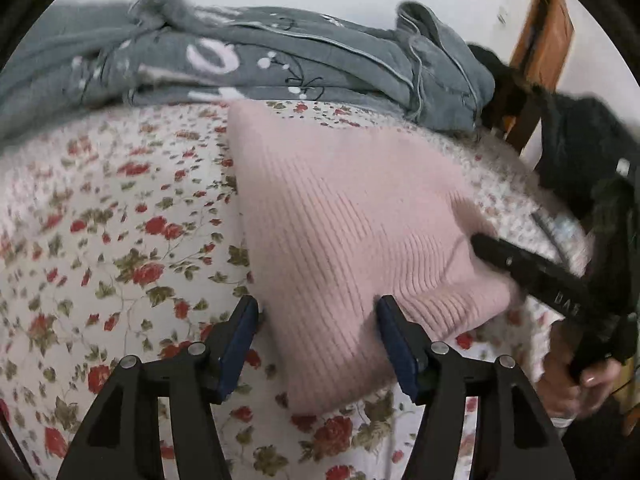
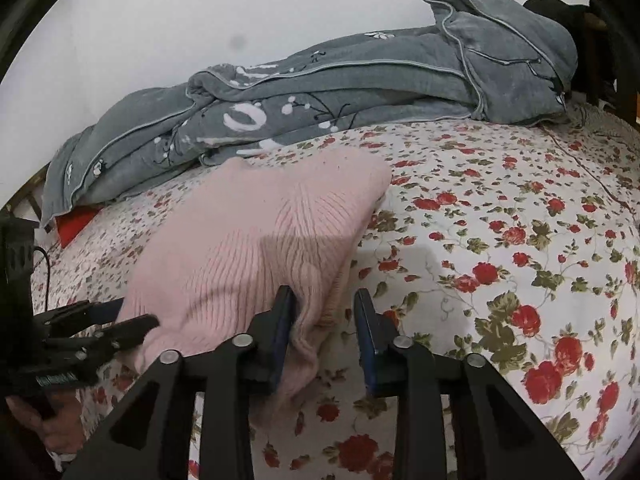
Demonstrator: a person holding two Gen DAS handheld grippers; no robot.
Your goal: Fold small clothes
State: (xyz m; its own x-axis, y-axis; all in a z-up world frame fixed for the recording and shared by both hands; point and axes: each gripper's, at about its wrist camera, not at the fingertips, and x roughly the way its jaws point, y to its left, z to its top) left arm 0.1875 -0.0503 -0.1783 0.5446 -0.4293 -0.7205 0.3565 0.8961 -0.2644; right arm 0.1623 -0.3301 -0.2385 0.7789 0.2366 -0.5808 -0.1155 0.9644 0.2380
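Note:
A pink ribbed knit garment (image 1: 340,232) lies folded on the floral bedsheet (image 1: 100,240); it also shows in the right wrist view (image 2: 240,248). My left gripper (image 1: 316,308) is open, its jaws around the garment's near left corner. My right gripper (image 2: 324,300) is open at the garment's near right corner, the cloth's edge between the jaws. The right gripper appears in the left wrist view (image 1: 520,268) with its tip against the garment's right edge. The left gripper appears at the left of the right wrist view (image 2: 116,320).
A grey blanket (image 1: 280,64) with white flowers is heaped along the far side of the bed (image 2: 360,92). A wooden bed frame (image 1: 540,48) and dark clothing (image 1: 580,152) are at the right. A red item (image 2: 76,224) lies under the blanket's left end.

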